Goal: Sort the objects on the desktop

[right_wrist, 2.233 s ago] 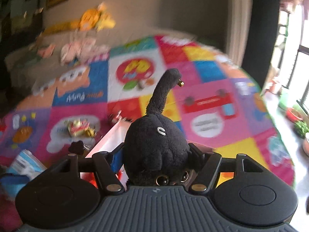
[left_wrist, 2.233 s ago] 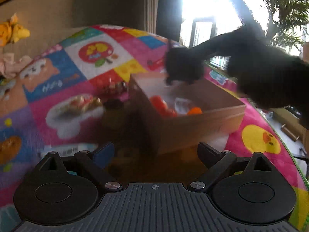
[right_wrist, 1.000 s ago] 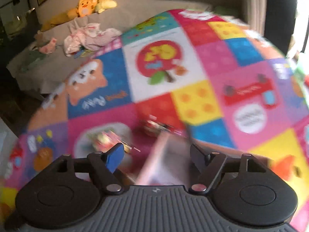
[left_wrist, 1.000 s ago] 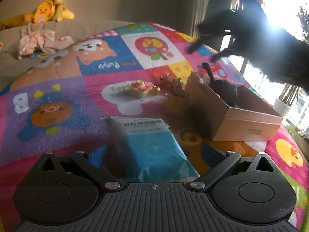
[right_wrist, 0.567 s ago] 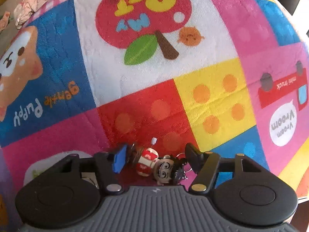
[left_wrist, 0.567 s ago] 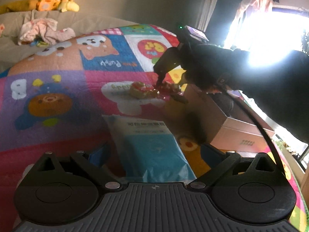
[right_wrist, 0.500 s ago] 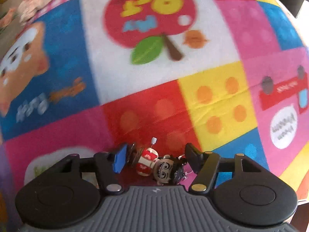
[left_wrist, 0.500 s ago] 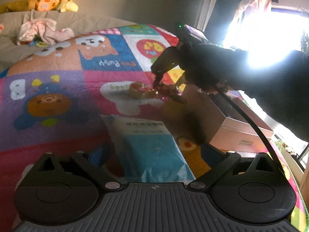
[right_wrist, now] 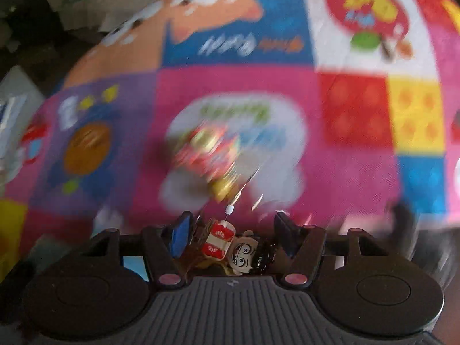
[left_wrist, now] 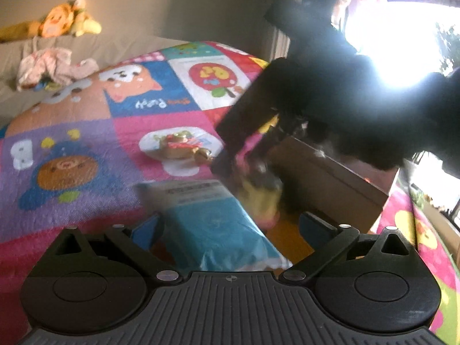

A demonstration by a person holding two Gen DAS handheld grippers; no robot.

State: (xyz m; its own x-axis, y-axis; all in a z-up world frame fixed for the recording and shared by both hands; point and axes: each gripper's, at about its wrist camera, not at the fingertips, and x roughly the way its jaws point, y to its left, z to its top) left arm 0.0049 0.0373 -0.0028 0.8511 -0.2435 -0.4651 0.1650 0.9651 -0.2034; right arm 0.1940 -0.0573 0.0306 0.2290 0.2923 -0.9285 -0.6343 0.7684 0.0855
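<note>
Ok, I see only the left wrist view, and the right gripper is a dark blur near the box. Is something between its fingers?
Observer: Yes. The right wrist view shows a toy figure with a grinning face between the fingers of the right gripper.
Operator: Gripped, or only framed?
Observer: It looks gripped: the figure is sharp while the mat behind it is smeared.
Operator: Does anything stick out?
Observer: A white bead on a thin stalk pokes forward from its body.

— What's behind you?
— A beige wall with picture frames; a grey sofa; your patchwork play mat underneath.
— And light?
— A glaring window at right.
</note>
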